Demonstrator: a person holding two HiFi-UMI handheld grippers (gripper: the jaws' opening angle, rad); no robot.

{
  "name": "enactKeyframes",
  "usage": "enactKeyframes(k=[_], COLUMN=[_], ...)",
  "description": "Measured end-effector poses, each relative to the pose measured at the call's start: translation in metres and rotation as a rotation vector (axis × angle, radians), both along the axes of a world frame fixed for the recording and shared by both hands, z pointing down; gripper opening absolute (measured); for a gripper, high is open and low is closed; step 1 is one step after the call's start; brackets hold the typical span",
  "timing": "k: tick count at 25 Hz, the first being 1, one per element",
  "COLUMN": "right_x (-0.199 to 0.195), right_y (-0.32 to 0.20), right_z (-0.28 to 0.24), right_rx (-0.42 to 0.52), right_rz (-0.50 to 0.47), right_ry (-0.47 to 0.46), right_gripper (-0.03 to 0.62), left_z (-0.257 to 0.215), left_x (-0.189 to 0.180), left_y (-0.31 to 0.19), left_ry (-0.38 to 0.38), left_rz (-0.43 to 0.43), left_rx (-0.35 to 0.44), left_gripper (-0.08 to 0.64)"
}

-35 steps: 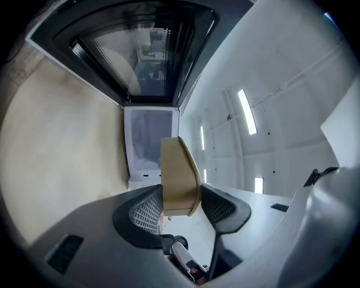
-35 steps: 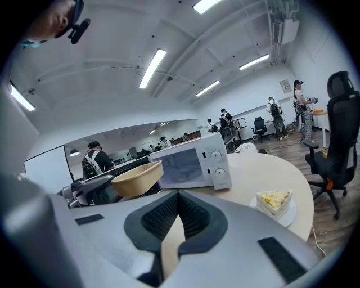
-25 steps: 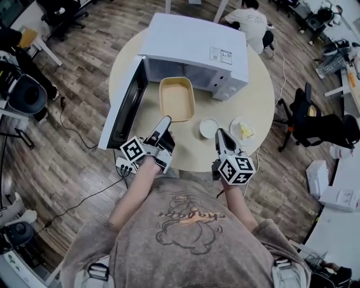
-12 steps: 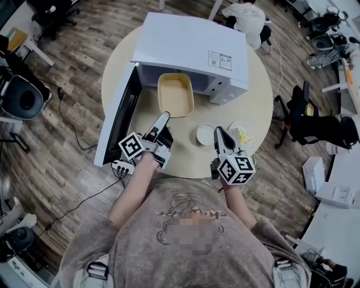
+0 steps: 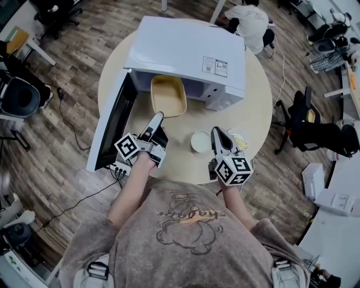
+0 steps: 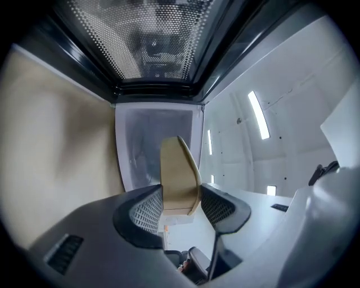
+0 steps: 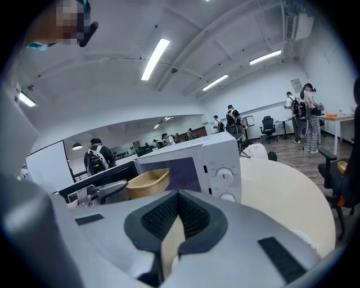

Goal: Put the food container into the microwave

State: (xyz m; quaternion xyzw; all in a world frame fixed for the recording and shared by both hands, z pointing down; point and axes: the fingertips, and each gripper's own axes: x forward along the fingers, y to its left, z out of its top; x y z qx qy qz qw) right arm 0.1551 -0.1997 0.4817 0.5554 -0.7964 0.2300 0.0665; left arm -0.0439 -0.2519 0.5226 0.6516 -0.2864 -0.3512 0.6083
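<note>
The tan food container (image 5: 167,94) hangs tilted at the mouth of the white microwave (image 5: 185,50), its far end in the opening. The microwave door (image 5: 109,126) is swung open to the left. My left gripper (image 5: 156,116) is shut on the container's near rim; in the left gripper view the rim (image 6: 179,169) sits edge-on between the ribbed pads, with the cavity (image 6: 152,140) behind it. My right gripper (image 5: 218,133) hovers over the table's near edge, shut and holding nothing. In the right gripper view the container (image 7: 147,181) shows left of the microwave's dials (image 7: 224,174).
A small white bowl (image 5: 200,140) and a plate with yellow food (image 5: 240,140) sit on the round table (image 5: 253,95) near my right gripper. A power strip (image 5: 117,167) hangs at the table's left edge. A person (image 5: 248,17) sits beyond the microwave.
My left gripper has pushed the container forward, from in front of the microwave into its opening. The right gripper has stayed near the bowl.
</note>
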Motion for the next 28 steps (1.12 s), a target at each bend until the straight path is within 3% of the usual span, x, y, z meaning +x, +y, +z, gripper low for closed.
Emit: enactKeyframes(k=[16, 28], right_x=[0.008, 0.024], right_y=[-0.018, -0.021], right_z=[0.006, 0.010], right_rx=[-0.014, -0.030], right_rz=[-0.035, -0.005], right_ry=[-0.018, -0.015], right_gripper=[0.002, 0.000], left_z=[0.032, 0.043], left_x=[0.016, 0.024], left_y=[-0.059, -0.095], left_ry=[-0.074, -0.070], left_rz=[-0.003, -0.005], left_rx=[-0.014, -0.021], left_gripper=[0.224, 0.224])
